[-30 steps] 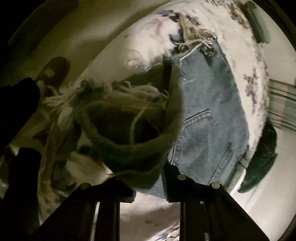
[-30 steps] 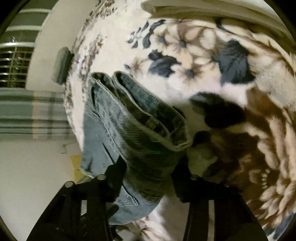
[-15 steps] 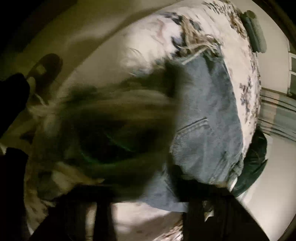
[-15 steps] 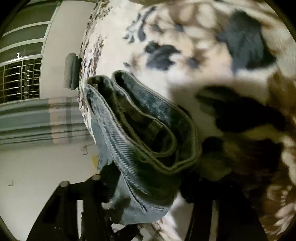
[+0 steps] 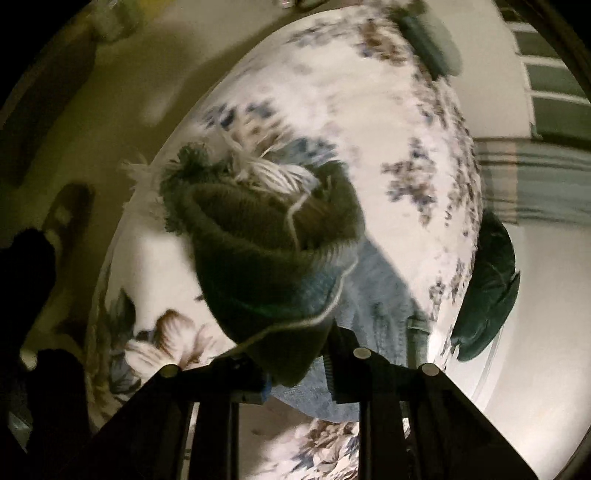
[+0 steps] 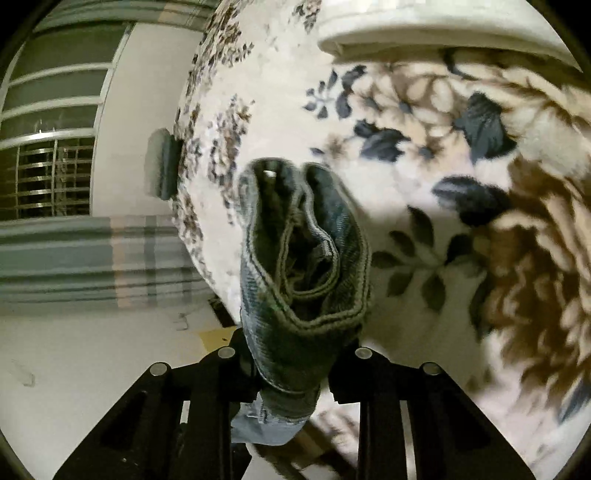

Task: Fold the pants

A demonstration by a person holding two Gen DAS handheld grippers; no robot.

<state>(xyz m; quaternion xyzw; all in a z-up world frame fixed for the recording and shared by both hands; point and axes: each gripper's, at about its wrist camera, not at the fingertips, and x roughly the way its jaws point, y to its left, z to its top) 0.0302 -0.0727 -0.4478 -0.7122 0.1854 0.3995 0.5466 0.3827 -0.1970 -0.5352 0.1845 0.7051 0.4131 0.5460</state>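
The pants are blue denim jeans with frayed white hems. In the left wrist view my left gripper [image 5: 295,373] is shut on the frayed leg end of the jeans [image 5: 266,251], which bunches up in front of the camera; more denim [image 5: 384,295] trails down to the bed at the right. In the right wrist view my right gripper [image 6: 295,373] is shut on the folded waistband of the jeans [image 6: 303,266], lifted above the bed. The clamped cloth hides both pairs of fingertips.
A floral fleece blanket [image 6: 424,177] covers the bed, with a white pillow [image 6: 424,33] at its head. A dark green cushion [image 5: 487,288] lies by the bed edge. A slipper [image 5: 70,206] sits on the floor. A window and striped curtain [image 6: 92,254] stand beyond the bed.
Both grippers have lifted the jeans off the blanket. Far less denim lies flat on the bed, and the held ends hang higher and more bunched.
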